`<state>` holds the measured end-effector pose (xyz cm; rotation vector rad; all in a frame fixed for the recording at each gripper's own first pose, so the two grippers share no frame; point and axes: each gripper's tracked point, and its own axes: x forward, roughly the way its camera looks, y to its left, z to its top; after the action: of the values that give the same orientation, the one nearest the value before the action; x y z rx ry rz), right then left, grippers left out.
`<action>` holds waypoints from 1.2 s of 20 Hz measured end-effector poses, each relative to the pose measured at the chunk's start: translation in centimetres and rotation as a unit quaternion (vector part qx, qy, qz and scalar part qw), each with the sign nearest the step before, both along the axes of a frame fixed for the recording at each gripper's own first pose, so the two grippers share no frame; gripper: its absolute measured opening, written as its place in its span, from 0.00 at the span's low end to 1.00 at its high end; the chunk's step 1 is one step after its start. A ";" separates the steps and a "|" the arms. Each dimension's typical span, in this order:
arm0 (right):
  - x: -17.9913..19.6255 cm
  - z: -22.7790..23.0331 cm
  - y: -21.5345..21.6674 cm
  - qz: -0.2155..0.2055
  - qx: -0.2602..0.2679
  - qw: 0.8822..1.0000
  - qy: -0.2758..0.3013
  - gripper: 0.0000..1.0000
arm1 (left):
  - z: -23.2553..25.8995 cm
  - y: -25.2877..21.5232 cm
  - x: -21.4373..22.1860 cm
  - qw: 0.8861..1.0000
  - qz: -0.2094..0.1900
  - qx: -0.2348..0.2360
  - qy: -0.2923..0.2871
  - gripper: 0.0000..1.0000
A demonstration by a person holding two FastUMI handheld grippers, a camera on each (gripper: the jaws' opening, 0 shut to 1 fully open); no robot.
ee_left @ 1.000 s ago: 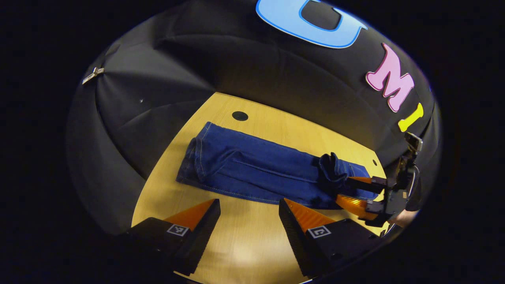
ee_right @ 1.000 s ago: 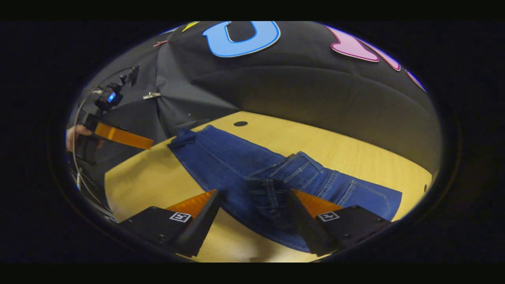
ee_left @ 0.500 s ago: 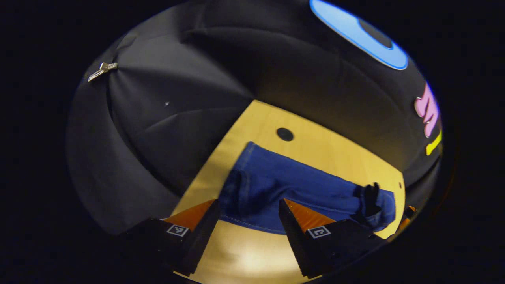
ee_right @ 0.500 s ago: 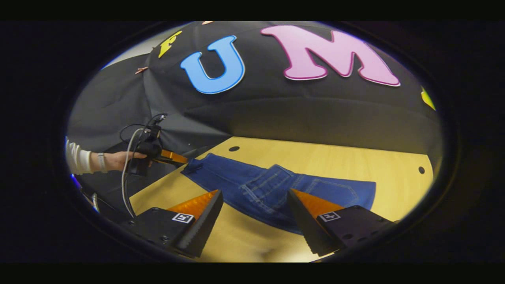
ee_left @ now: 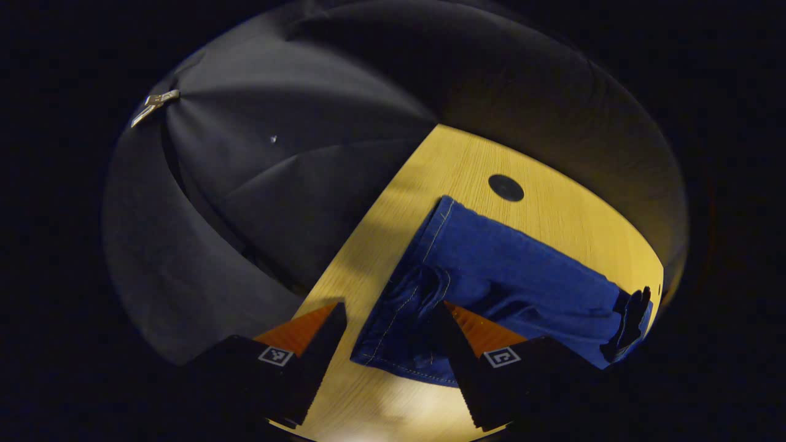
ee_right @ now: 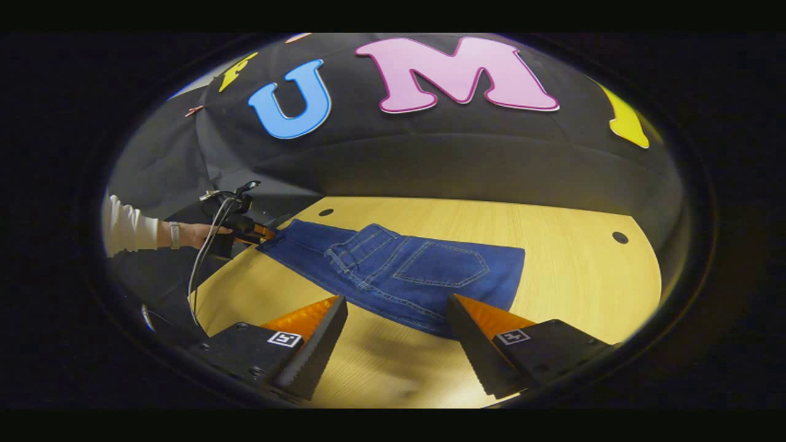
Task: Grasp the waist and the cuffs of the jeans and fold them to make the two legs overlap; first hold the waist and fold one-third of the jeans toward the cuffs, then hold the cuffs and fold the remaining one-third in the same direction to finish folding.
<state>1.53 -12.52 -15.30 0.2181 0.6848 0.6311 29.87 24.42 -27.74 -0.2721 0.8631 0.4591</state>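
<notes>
The blue jeans [ee_left: 509, 276] lie lengthwise on the wooden table [ee_left: 552, 215], legs overlapped. My left gripper [ee_left: 390, 307] is open at the cuff end [ee_left: 399, 319], which lies on the table between its spread fingers. The folded-over waist [ee_left: 629, 316] is at the far end. In the right gripper view the waist part rests flat on the legs with a back pocket [ee_right: 442, 264] facing up. My right gripper [ee_right: 398, 301] stands open just short of the jeans [ee_right: 393, 270], holding nothing. The left gripper [ee_right: 249, 230], held by a hand [ee_right: 196, 233], sits at the far cuff end.
Round dark holes mark the tabletop [ee_right: 583, 270]: one beyond the cuffs [ee_left: 506, 187], one at the right [ee_right: 619, 237]. The black cloth wall [ee_left: 276, 184] hangs close behind the table's left edge. A cable [ee_right: 206, 258] trails from the left gripper.
My right gripper drew back from the waist, and the folded waist part now lies flat. My left gripper moved in over the cuff end.
</notes>
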 end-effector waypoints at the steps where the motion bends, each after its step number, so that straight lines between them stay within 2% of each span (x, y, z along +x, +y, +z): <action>1: 0.2 0.1 -0.1 0.001 0.001 1.000 -0.002 0.98 | 0.1 0.0 0.3 1.000 0.004 -0.001 -0.007 0.96; 3: 0.2 0.3 -0.2 0.003 0.003 1.000 -0.002 0.98 | 0.0 -1.6 1.1 1.000 -0.025 -0.009 -0.009 0.71; 5: 0.3 0.5 -0.4 0.004 0.006 1.000 0.002 0.98 | 0.0 -2.4 1.4 0.999 -0.034 -0.005 -0.008 0.46; 7: 0.3 0.4 -0.4 0.004 0.006 1.000 0.002 0.98 | 0.5 -2.3 1.6 0.999 -0.013 -0.032 -0.022 0.22; 9: 0.2 0.4 -0.6 0.007 0.004 1.000 0.000 0.98 | 0.8 -2.3 1.6 0.998 0.002 -0.059 -0.026 0.15; 11: 0.0 0.4 -1.0 0.010 0.002 1.000 0.001 0.98 | 2.2 -2.7 1.6 0.997 -0.009 -0.066 -0.040 0.08; 13: 0.0 0.6 -1.1 0.010 0.007 1.000 0.003 0.98 | 4.7 -3.7 2.0 0.992 -0.026 -0.083 -0.088 0.07; 17: 0.0 1.8 -1.1 0.005 0.017 1.000 -0.006 0.98 | 10.7 -7.4 1.2 0.982 -0.058 -0.101 -0.146 0.07; 21: -0.8 3.1 -1.6 0.003 0.018 1.000 -0.023 0.98 | 17.0 -12.9 -0.1 0.968 -0.118 -0.100 -0.197 0.07; 24: -1.7 3.8 -2.6 -0.005 0.017 0.999 -0.028 0.98 | 22.5 -19.5 -1.3 0.950 -0.175 -0.107 -0.237 0.07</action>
<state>-0.16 -15.08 -11.52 0.2336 0.6184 0.6381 28.61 4.94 -5.20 -0.4001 0.4708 -0.0398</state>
